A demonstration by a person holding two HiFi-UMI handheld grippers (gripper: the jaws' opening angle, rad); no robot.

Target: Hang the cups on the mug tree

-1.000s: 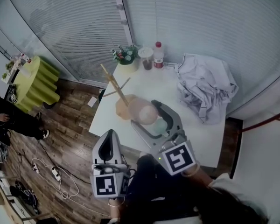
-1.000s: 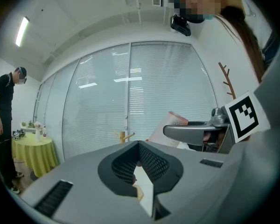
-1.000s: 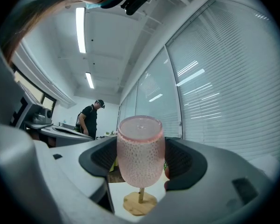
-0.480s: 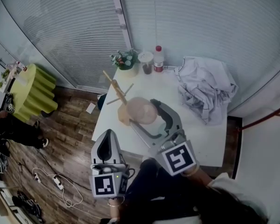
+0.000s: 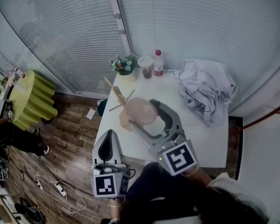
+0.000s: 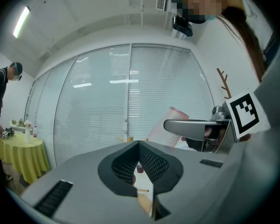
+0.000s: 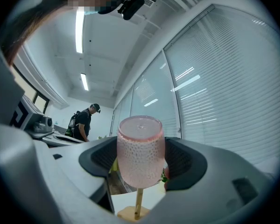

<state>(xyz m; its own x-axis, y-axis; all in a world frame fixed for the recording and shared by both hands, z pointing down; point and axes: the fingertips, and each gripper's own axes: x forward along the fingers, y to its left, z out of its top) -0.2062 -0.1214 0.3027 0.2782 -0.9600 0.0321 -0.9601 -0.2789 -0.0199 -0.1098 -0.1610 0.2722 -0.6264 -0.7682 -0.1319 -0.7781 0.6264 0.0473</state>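
no words or numbers can be read. the cube (image 5: 106,185) on the left claw (image 5: 108,135) and the cube (image 5: 178,157) on the right claw (image 5: 143,112) show only black and white squares, not letters. the label of the bottle (image 5: 158,63) on the desk (image 5: 203,141) is too small to read.

Windows: blinds (image 5: 200,27) shut;
Floor: dark wood (image 5: 70,134); cables (image 5: 56,188) lie loose;
Furniture: white table (image 5: 205,143); green-clothed table (image 5: 32,97) well apart;
Light: ceiling strips (image 7: 79,31) lit.
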